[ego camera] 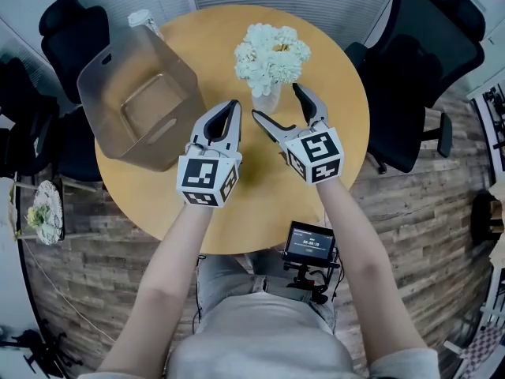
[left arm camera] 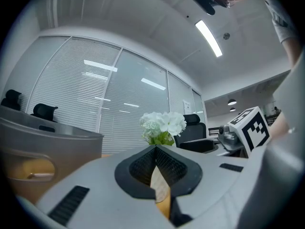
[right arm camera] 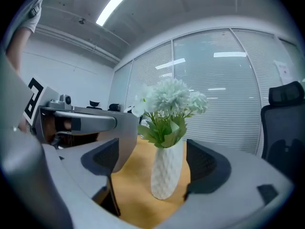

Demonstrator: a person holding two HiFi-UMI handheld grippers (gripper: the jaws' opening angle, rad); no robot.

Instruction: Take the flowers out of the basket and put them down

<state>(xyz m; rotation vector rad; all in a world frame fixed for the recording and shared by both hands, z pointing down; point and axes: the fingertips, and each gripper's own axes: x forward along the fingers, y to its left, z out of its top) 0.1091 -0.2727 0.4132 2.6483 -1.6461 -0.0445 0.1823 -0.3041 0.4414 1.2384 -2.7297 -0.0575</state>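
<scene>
White flowers (ego camera: 271, 54) stand in a white textured vase (ego camera: 266, 99) upright on the round wooden table (ego camera: 260, 188). The empty grey basket (ego camera: 142, 101) lies tilted at the table's left. My right gripper (ego camera: 282, 107) is open around the vase, one jaw on each side. In the right gripper view the vase (right arm camera: 167, 171) stands between the pads (right arm camera: 206, 163) with a gap on both sides, the flowers (right arm camera: 171, 99) above. My left gripper (ego camera: 231, 109) is shut and empty, just left of the vase. Its view shows the flowers (left arm camera: 163, 125) beyond the closed jaws and the basket (left arm camera: 47, 142) at left.
Black office chairs (ego camera: 422, 69) surround the table. A clear bottle (ego camera: 144, 20) stands behind the basket. A small screen device (ego camera: 310, 243) sits at the table's near edge. Another small bunch of flowers (ego camera: 43, 212) lies off the table at far left.
</scene>
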